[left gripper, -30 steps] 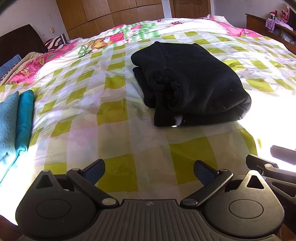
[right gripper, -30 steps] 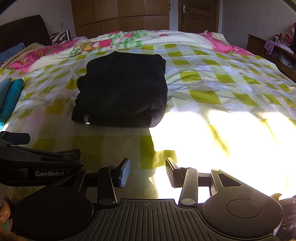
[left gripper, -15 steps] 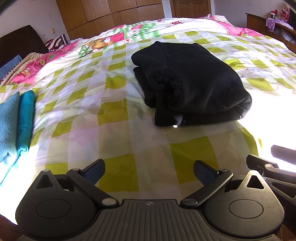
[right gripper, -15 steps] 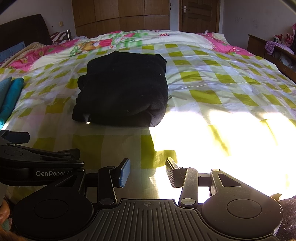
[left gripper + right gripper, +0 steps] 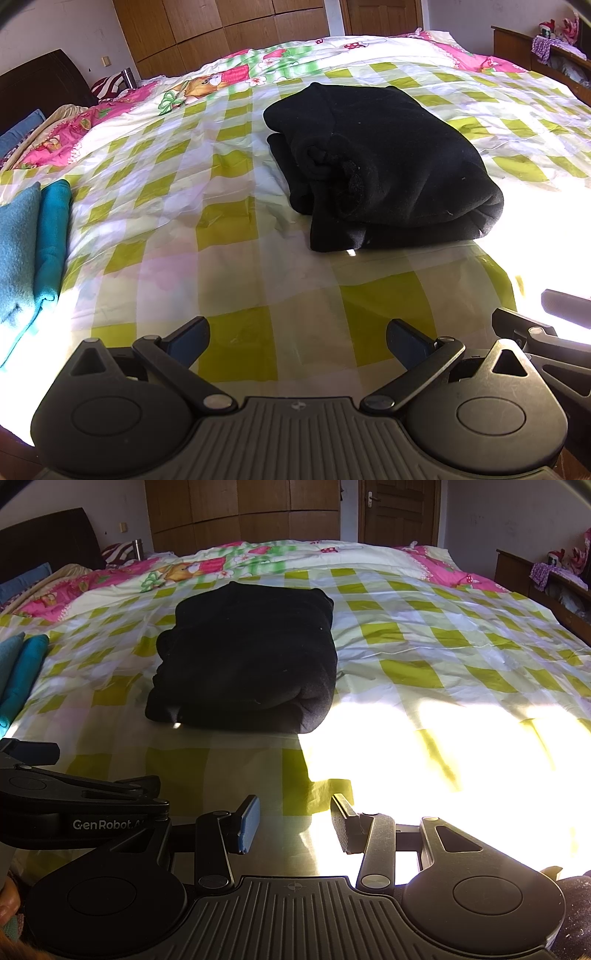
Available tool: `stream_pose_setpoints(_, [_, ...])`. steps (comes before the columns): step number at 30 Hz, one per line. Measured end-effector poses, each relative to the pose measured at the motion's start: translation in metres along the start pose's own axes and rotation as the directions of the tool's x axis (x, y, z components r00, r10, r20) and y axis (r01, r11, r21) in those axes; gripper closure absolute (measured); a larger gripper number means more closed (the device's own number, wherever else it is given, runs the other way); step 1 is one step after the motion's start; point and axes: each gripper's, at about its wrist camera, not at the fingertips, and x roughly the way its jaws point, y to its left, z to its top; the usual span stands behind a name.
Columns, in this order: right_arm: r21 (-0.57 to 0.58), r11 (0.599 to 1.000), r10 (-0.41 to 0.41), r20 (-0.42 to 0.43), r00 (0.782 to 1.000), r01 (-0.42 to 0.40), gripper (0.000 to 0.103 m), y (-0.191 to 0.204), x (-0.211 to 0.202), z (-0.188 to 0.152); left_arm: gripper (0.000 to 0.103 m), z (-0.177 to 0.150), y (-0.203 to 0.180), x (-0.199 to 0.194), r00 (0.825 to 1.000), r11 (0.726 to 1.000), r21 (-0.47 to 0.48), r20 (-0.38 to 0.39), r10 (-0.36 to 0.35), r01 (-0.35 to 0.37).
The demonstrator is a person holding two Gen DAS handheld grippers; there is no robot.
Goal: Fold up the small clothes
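A black fleece garment (image 5: 384, 166) lies folded into a thick bundle on the green-checked bedspread (image 5: 229, 229); the right wrist view shows the same black garment (image 5: 247, 657) ahead and to the left. My left gripper (image 5: 297, 338) hovers over the bedspread well short of the bundle, open wide, with nothing between its fingers. My right gripper (image 5: 293, 821) is also open and empty, near the bed's front edge. The left gripper's body (image 5: 81, 812) shows at the left of the right wrist view.
Folded teal clothes (image 5: 29, 251) lie at the bed's left edge. Pink patterned bedding (image 5: 74, 125) and a dark headboard (image 5: 40, 85) are at the far left. A wooden wardrobe (image 5: 240, 513) and door stand beyond the bed, a low shelf (image 5: 546, 587) at right. Bright sunlight washes out the near right bedspread.
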Motion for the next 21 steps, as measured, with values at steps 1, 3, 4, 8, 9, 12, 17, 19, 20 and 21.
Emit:
stream_pose_setpoints(1, [-0.001, 1.0, 0.001, 0.0, 1.0, -0.001, 0.061, 0.0, -0.0001, 0.0, 0.0, 0.0002, -0.0004, 0.0001, 1.0, 1.0, -0.001, 0.0, 0.0, 0.0])
stream_pose_setpoints(3, [-0.001, 1.0, 0.0, 0.0, 1.0, 0.0, 0.061, 0.0002, 0.0, 0.0, 0.0, 0.0002, -0.0003, 0.0002, 1.0, 1.0, -0.001, -0.001, 0.0, 0.0])
stream_pose_setpoints(4, [-0.001, 1.0, 0.0, 0.0, 1.0, 0.0, 0.061, 0.0, -0.0001, 0.0, 0.0, 0.0003, -0.0004, 0.0001, 1.0, 1.0, -0.001, 0.0, 0.001, -0.001])
stream_pose_setpoints(8, [-0.001, 1.0, 0.0, 0.0, 1.0, 0.0, 0.061, 0.0003, -0.0001, 0.0, 0.0, 0.0001, -0.0004, 0.0001, 1.0, 1.0, -0.001, -0.001, 0.001, -0.001])
stream_pose_setpoints(9, [-0.001, 1.0, 0.0, -0.001, 1.0, 0.0, 0.061, 0.0, -0.0002, -0.0002, 0.0, -0.0001, 0.0001, 0.0, 1.0, 1.0, -0.001, -0.001, 0.001, -0.001])
stream_pose_setpoints(12, [-0.001, 1.0, -0.001, 0.0, 1.0, 0.001, 0.061, 0.0004, -0.0002, -0.0001, 0.0, 0.0001, 0.0001, 0.0, 1.0, 1.0, -0.002, -0.002, 0.001, -0.001])
stream_pose_setpoints(17, [-0.003, 1.0, -0.001, 0.0, 1.0, 0.001, 0.061, 0.0003, -0.0005, -0.0001, 0.0, 0.0003, -0.0003, -0.0001, 1.0, 1.0, -0.001, -0.001, 0.002, -0.002])
stream_pose_setpoints(19, [-0.004, 1.0, 0.0, 0.001, 1.0, 0.0, 0.061, 0.0005, -0.0008, -0.0002, 0.0, 0.0003, -0.0003, 0.0, 1.0, 1.0, -0.001, -0.001, 0.002, -0.002])
stream_pose_setpoints(20, [-0.006, 1.0, 0.001, 0.001, 1.0, -0.001, 0.061, 0.0006, -0.001, -0.0002, 0.0, 0.0003, -0.0003, 0.0, 1.0, 1.0, -0.001, -0.001, 0.002, -0.002])
stream_pose_setpoints(21, [-0.006, 1.0, 0.001, 0.001, 1.0, -0.001, 0.061, 0.0006, -0.001, -0.0002, 0.0, 0.0001, 0.0002, -0.0001, 1.0, 1.0, -0.001, -0.001, 0.002, -0.002])
